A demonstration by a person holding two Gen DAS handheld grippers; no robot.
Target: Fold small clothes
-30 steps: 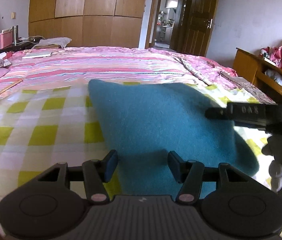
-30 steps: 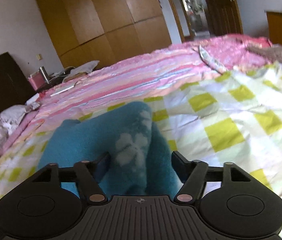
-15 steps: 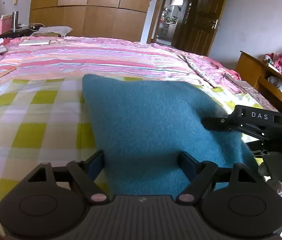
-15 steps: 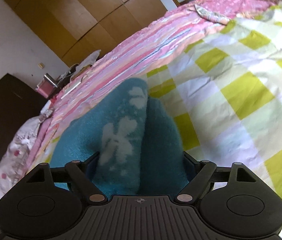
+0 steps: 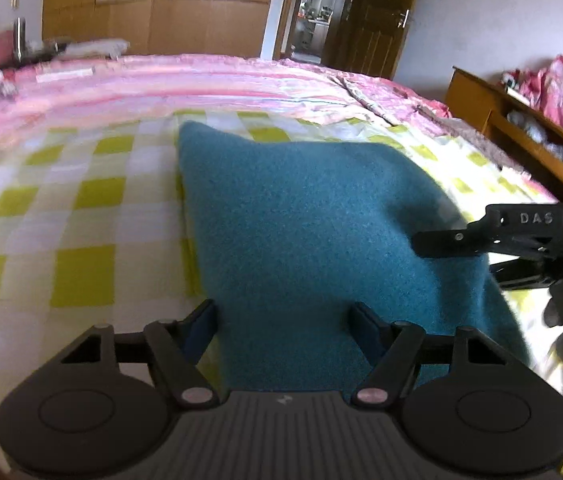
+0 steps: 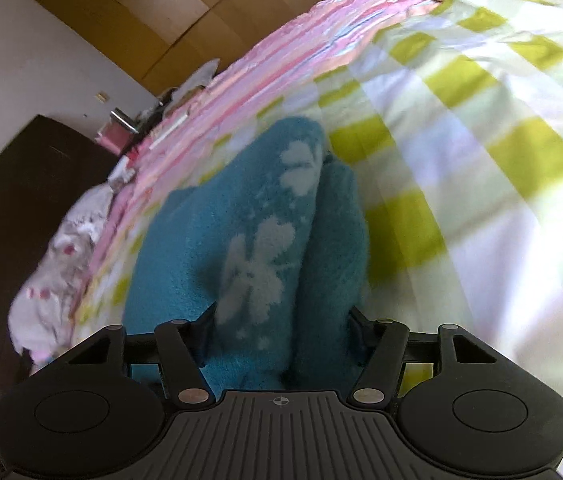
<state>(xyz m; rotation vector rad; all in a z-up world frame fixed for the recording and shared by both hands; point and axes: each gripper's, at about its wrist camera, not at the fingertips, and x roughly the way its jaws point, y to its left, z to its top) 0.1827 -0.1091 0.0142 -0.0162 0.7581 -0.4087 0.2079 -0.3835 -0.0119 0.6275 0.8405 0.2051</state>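
Observation:
A teal fleece garment (image 5: 313, 220) lies folded on the yellow-checked bedspread (image 5: 81, 208). My left gripper (image 5: 285, 328) is open, its fingers either side of the garment's near edge. My right gripper (image 6: 281, 332) is open over the garment's right end, where a pale flower pattern (image 6: 257, 264) shows on a raised fold of the teal garment (image 6: 209, 240). The right gripper also shows in the left wrist view (image 5: 481, 240), its fingers over the garment's right edge.
A pink striped quilt (image 5: 161, 80) covers the far bed. A wooden wardrobe (image 5: 153, 12) and an open door (image 5: 365, 20) stand behind. A wooden shelf (image 5: 521, 144) with pink bedding stands at the right. A dark cabinet (image 6: 9, 200) stands at the left in the right wrist view.
Both grippers have moved closer over the garment, and their jaws have opened wider. The right gripper has tilted to the left.

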